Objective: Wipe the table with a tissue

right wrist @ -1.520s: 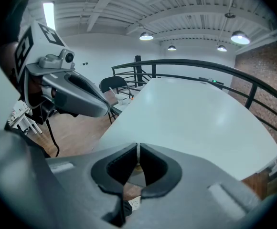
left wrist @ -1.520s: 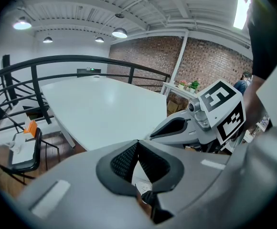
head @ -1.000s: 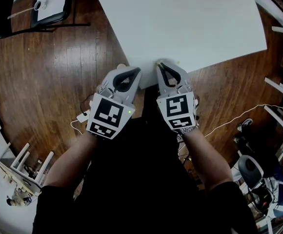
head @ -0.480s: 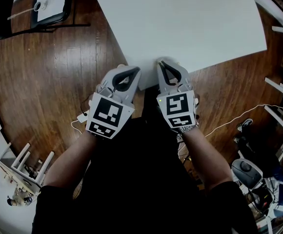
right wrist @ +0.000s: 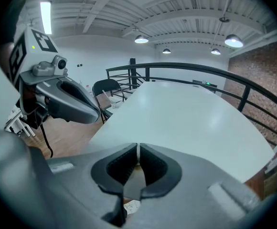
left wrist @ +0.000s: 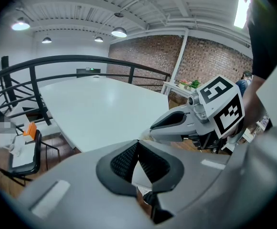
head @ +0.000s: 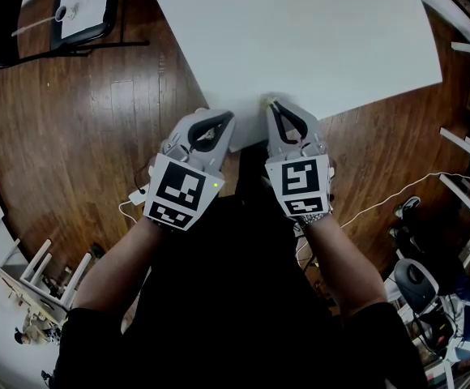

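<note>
right claw (head: 272, 104) edged rightward; it and left claw (head: 226, 117) both pinched together at one table's (head: 316, 31) edge

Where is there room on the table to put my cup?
Almost all the white table is bare, right up to its far and side edges. Only the near corner is crowded: the left gripper and the right gripper, pinching what looks like tissue, meet there.

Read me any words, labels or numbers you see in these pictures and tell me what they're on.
No text reads clearly.
Left marker cube, right marker cube: black-and-white square patterns, no letters.
Green sign far off in the left gripper view: too small to read.
Papers at the head view's top left: too blurred.
</note>
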`<state>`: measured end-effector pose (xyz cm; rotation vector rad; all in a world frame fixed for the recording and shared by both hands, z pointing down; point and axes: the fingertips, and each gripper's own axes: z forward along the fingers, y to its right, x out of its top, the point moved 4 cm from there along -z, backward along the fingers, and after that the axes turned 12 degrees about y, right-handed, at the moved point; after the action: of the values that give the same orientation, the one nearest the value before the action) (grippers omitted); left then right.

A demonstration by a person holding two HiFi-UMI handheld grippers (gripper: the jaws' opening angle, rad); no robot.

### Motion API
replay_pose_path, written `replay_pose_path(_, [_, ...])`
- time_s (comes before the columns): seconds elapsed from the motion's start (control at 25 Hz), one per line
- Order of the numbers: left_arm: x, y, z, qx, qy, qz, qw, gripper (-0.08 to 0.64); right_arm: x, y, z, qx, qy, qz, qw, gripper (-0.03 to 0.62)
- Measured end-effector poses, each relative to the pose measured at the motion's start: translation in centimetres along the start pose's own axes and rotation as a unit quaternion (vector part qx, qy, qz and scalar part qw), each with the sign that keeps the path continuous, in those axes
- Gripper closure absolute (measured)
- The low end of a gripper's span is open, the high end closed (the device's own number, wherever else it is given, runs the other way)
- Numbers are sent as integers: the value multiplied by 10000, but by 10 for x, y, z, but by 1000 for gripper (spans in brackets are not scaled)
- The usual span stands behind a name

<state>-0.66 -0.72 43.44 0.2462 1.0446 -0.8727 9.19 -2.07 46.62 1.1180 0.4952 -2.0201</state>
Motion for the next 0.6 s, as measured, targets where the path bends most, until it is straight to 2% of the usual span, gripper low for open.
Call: replay_pose_path(0.6, [6,12,12,-114,-10,54,9999,549,-8,25,-19,-293,-38,112,9995,584])
